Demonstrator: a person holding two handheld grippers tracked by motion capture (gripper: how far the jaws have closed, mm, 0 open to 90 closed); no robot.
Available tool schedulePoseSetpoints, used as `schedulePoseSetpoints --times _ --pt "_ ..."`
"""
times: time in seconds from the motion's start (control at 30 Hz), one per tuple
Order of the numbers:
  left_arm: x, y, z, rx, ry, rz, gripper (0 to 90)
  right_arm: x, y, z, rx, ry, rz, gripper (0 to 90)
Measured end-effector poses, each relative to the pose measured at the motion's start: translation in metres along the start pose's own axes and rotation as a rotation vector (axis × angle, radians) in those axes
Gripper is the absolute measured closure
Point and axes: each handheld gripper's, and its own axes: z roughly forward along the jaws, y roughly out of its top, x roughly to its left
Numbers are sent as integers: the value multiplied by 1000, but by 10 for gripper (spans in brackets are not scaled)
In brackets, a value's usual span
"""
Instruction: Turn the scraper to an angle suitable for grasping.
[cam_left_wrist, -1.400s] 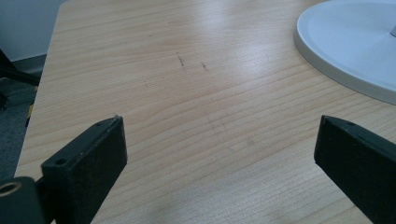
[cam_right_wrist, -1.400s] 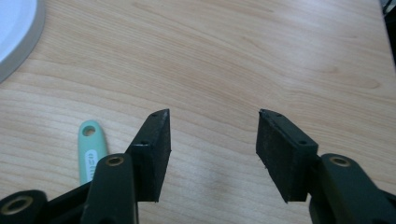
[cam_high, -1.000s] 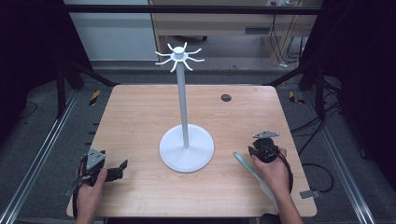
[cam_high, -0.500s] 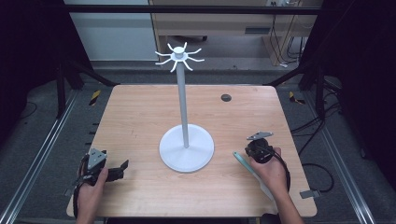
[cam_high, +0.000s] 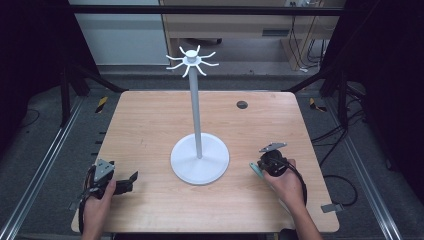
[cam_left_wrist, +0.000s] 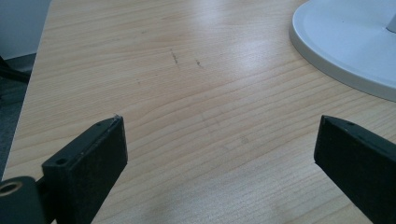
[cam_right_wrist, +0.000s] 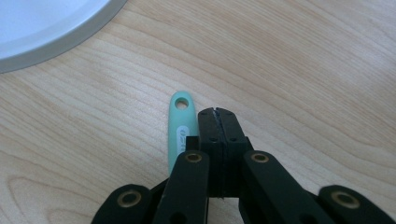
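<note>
Right gripper (cam_right_wrist: 217, 112), lower right of the high view, has its jaws pressed together on nothing, sitting just beside a teal handle (cam_right_wrist: 180, 128) flat on the table (cam_high: 150, 125). Left gripper (cam_left_wrist: 219, 154) at lower left is spread wide, empty, low over wood. Stand (cam_high: 199, 159) mid-frame.

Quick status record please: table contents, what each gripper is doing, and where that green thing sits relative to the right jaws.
table: wooden top, light grain
stand: white hook stand, upright at centre, round base, hooks at top bare
green handle: mint handle with hanging hole, flat on table, end pointing toward stand base
left gripper: open, jaws wide apart, nothing between them, near left front edge
right gripper: jaws shut together, beside the handle, not around it
far edge: small dark disc
</note>
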Motion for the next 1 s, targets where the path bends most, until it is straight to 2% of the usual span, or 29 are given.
schedulePoseSetpoints --times 0.37,0.43,0.6,0.67,0.73,0.77,0.9,1.0 --pt "0 0 0 1 -2 1 22 -1 -1 2 9 20 15 900" --pt "0 0 0 2 -3 1 22 0 -2 2 5 40 29 900" --pt "-1 0 1 7 -3 7 22 4 -3 0 0 65 13 900" --pt "-1 0 1 9 -5 5 22 7 -3 0 1 101 21 900" --pt "-1 0 1 12 -5 9 22 8 -4 0 -1 104 7 900" --pt "-1 0 1 12 -7 8 22 9 -3 -1 3 119 16 900" --pt "-1 0 1 14 -5 9 22 18 -4 -2 -6 123 -28 900" --pt "-1 0 1 16 -6 10 22 25 -5 -4 -2 144 -39 900"
